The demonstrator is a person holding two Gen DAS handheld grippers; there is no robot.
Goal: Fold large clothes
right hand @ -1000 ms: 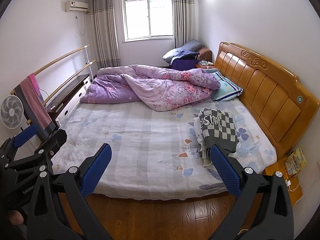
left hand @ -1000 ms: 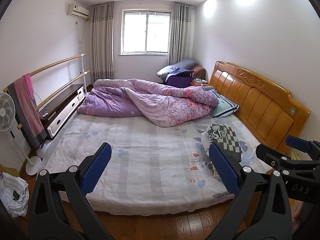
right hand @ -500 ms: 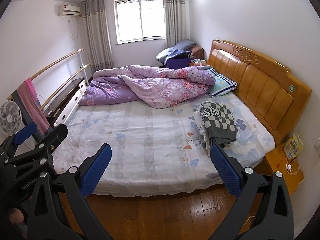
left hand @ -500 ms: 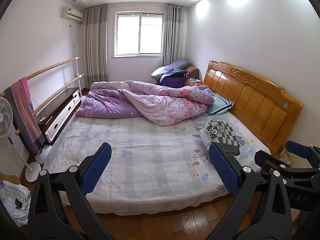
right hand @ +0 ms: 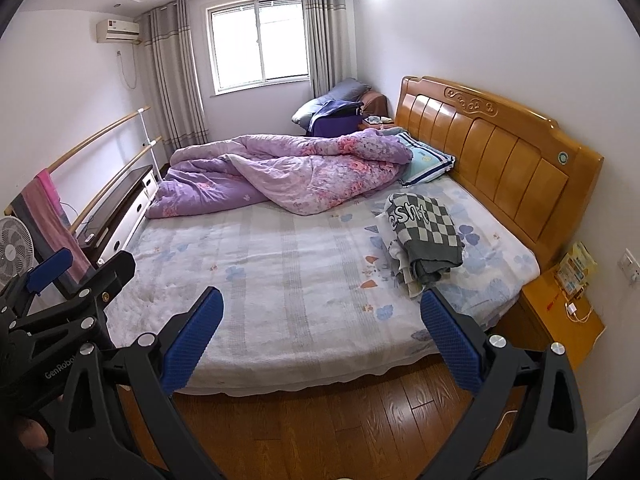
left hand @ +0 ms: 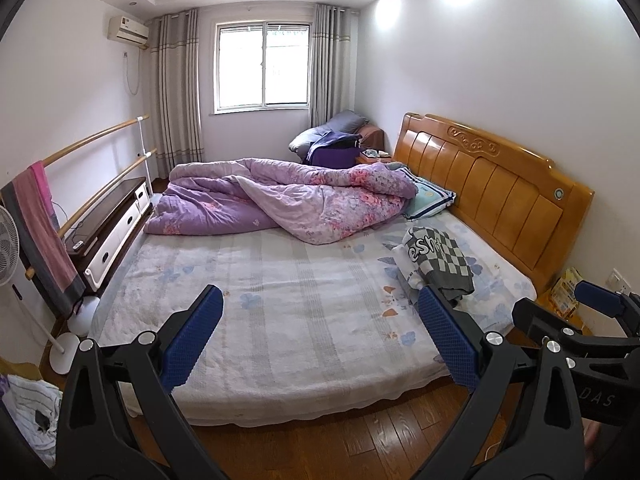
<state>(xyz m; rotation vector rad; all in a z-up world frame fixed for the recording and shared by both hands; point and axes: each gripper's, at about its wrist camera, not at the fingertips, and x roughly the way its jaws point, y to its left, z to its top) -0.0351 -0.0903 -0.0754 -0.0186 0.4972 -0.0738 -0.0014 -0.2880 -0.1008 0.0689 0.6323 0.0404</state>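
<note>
Both my left tongs and right tongs gape wide, empty; the checkered garment lies ahead-right on the bed, nearer my right tongs.

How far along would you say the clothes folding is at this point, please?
Done: a checkered garment already lies folded on a small pile on the bed. In hand: nothing; the left gripper and right gripper are both open and empty, off the bed's near edge. Left: no unfolded garment is laid out yet.
</note>
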